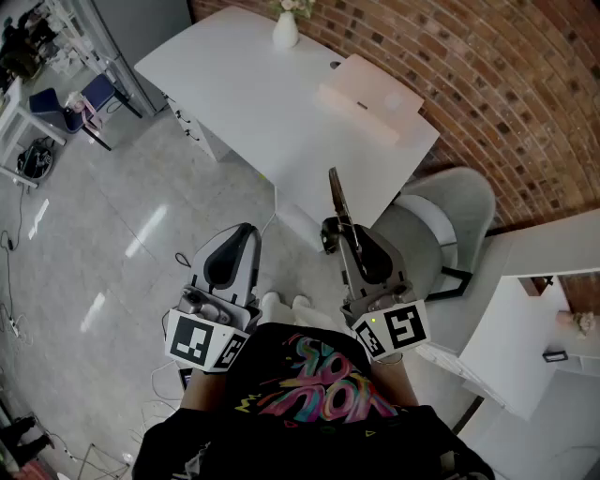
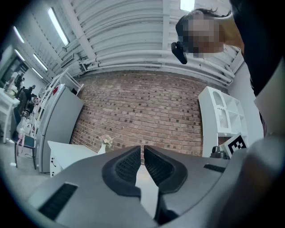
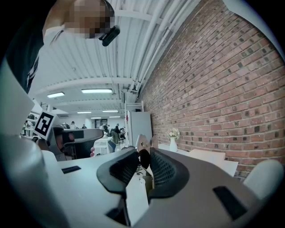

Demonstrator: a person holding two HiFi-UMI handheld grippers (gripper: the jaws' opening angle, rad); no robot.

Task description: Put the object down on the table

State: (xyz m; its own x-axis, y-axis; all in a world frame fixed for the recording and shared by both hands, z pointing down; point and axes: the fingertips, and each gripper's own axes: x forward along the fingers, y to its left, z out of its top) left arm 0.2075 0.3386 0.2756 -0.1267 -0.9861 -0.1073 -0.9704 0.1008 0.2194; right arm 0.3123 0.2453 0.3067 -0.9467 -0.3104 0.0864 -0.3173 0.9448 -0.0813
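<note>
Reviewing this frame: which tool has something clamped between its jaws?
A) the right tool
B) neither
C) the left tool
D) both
A: the right tool grips a thin flat object that sticks out ahead of it, while the left tool has nothing between its closed jaws.

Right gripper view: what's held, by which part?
Right hand-held gripper clamps a slim brown-and-metal tool by its near end; the rest sticks out past the jaws. Left hand-held gripper: empty.

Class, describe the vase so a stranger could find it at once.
Start at the brick wall; a white table stands beside it. At the table's far end is a white vase with pale flowers. Unlike the flat pinkish box nearby, it stands upright.
</note>
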